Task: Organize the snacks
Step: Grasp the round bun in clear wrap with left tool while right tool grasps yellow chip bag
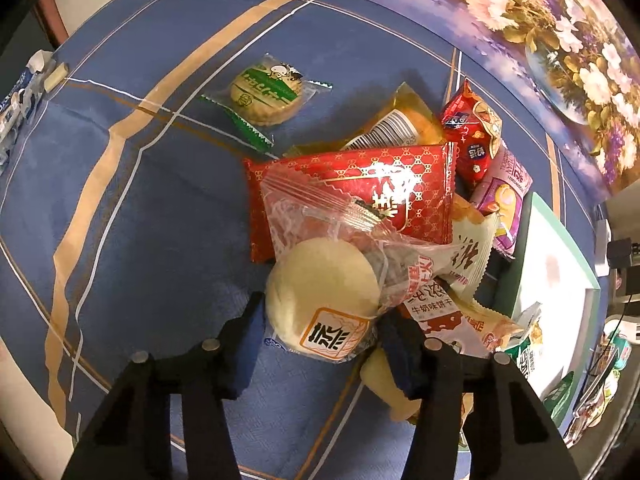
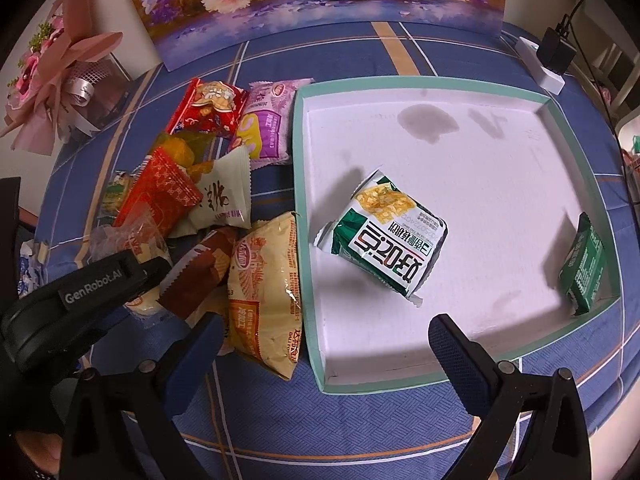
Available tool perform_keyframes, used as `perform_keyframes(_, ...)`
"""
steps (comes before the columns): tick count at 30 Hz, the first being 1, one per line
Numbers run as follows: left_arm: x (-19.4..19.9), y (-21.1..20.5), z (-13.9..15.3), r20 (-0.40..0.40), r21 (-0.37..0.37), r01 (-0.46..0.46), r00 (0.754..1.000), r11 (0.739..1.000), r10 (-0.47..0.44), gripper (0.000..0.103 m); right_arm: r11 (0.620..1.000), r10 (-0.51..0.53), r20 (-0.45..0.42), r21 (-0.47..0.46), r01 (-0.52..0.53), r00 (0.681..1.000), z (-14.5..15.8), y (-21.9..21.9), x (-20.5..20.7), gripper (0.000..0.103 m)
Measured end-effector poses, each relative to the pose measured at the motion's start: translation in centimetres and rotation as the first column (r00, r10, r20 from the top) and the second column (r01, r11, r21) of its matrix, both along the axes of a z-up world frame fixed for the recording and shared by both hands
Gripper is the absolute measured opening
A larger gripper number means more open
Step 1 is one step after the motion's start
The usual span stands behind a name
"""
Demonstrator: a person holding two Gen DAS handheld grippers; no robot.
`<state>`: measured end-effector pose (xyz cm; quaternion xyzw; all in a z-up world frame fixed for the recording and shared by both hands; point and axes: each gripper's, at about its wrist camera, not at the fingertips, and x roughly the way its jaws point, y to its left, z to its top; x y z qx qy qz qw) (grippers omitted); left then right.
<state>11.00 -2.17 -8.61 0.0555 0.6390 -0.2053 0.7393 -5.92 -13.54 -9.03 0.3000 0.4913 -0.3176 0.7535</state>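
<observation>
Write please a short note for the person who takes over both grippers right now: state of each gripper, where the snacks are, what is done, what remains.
Left gripper: closed on the pale round pastry in a clear wrapper at the near edge of the snack pile.
Right gripper: open, empty, over the near rim of the teal-edged tray.
Done: two packets in the tray, a green and white one in the middle and a dark green one at its right wall.
Left: the pile beside the tray and one round biscuit lying apart on the blue cloth.

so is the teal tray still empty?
No. The teal tray holds two packets: a green-and-white snack pack near its middle and a dark green pack against its right wall.
</observation>
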Motion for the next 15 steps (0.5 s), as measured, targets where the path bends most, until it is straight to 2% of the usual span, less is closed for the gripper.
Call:
perform_keyframes(7, -0.1, 0.2, 0.6, 0.014, 0.018, 0.012, 1.000, 1.000, -0.013, 0.055, 1.000, 0.002, 0.021, 0.000, -0.002, 1.000, 0.2, 0.3, 0.1, 0.103)
perform_keyframes(15, 0.1, 1.9, 1.5, -0.008, 0.002, -0.025, 1.000, 1.000, 0.025, 0.054, 1.000, 0.012, 0.104, -0.014, -0.010, 0.995, 1.5, 0.5, 0.4, 0.103)
